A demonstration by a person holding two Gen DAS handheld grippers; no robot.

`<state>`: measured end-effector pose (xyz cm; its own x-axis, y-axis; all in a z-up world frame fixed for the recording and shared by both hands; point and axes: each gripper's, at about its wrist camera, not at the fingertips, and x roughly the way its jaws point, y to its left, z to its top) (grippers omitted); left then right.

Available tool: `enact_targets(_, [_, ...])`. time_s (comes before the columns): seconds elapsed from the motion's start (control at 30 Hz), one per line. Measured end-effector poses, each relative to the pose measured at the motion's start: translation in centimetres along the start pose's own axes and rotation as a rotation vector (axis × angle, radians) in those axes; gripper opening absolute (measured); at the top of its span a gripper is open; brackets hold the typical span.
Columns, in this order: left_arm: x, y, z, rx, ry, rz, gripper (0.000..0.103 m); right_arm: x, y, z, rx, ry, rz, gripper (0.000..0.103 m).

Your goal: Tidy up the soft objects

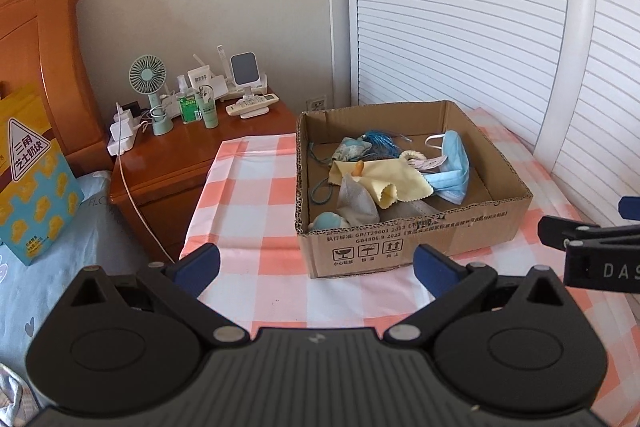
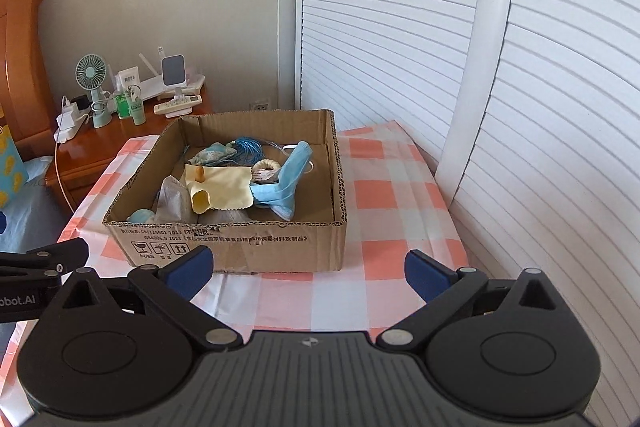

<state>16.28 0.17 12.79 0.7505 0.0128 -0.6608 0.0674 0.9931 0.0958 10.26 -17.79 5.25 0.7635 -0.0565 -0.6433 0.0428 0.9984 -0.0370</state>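
Only the left view shows the bed [image 1: 48,267]; both show the box [image 2: 248,247] on the checked surface [image 2: 380,195], holding a mask [image 2: 292,179] and yellow cloth [image 2: 228,187]. Left gripper [image 1: 316,267] and right gripper [image 2: 308,269] gape wide, empty.

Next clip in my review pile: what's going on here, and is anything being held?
Nothing is held. Both the left gripper and the right gripper are open and empty over the checked tablecloth, short of the cardboard box. The soft things already lie in the box: a blue face mask, a yellow cloth and other small pieces.
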Motion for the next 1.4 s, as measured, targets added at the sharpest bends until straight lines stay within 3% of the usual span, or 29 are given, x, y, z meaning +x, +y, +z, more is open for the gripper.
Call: enact_targets(1.4, [-1.2, -0.5, 0.1, 0.014, -0.006, 0.006, 0.102, -1.5, 0.0, -0.1, 0.017, -0.024, 0.01, 0.103])
